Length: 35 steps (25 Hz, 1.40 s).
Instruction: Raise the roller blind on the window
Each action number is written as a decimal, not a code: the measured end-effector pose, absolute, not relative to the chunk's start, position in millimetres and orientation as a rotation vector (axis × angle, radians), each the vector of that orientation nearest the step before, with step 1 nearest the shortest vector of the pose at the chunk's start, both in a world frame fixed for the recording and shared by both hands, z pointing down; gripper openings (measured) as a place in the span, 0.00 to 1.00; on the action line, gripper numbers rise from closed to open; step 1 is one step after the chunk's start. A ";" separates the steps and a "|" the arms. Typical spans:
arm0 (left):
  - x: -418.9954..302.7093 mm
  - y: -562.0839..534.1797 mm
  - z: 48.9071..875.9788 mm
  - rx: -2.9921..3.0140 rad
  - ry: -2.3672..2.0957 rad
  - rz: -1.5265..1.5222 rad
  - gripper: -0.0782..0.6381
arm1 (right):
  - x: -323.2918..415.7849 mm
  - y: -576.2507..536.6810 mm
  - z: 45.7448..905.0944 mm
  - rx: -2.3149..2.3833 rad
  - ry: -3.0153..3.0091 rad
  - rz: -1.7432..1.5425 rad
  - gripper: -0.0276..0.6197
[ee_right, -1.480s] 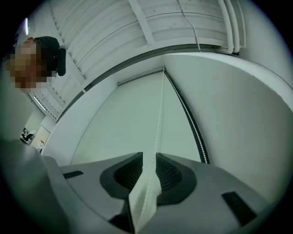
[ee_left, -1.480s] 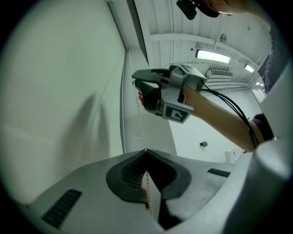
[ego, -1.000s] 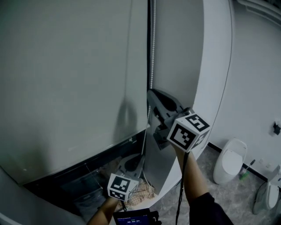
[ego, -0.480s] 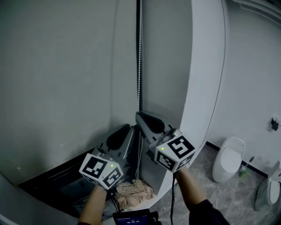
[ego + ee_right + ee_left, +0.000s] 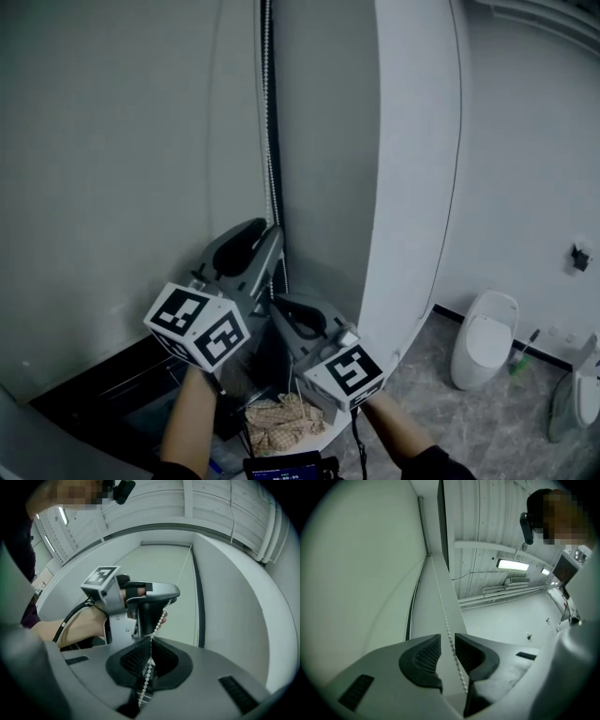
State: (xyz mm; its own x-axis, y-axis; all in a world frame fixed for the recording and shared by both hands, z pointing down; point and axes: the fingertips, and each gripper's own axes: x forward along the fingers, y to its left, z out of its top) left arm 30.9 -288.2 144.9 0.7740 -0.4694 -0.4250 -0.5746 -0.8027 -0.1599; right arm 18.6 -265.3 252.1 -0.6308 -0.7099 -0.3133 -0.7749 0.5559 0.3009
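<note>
**A:** Where's the roller blind?

**B:** On the left, a pale sheet covering most of the window. Only a dark strip shows under its bottom edge, low on the near left. Its bead chain hangs down the blind's right edge, beside the white wall.

**A:** And the left gripper?

**B:** It's the higher of the two, pointing up along the chain. Its jaws have just been opening and now stand apart. The chain runs through the gap, and the pads are not closed on it.

**A:** So which one has hold of the chain?

**B:** The right gripper, lower and nearer, just right of the left one. Its jaws are clenched on the chain, with the beads pinched between the two dark ribbed pads and a short run trailing out below. From there the chain climbs to the left gripper.

**A:** Anything else around?

**B:** A checked cloth lies below the grippers, and a toilet stands on the floor at the far right.
</note>
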 end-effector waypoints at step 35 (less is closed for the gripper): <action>-99.5 -290.0 319.8 -2.778 1.296 0.381 0.13 | -49.2 -296.5 102.3 -0.538 2.516 0.120 0.06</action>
State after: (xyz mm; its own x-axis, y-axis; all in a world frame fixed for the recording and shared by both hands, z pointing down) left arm -99.5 -290.0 319.8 0.6178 -0.7478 -0.2432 -0.7606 -0.6467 0.0565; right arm -49.2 -296.5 102.3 -0.7633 -0.3516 -0.5420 -0.4016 0.9154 -0.0283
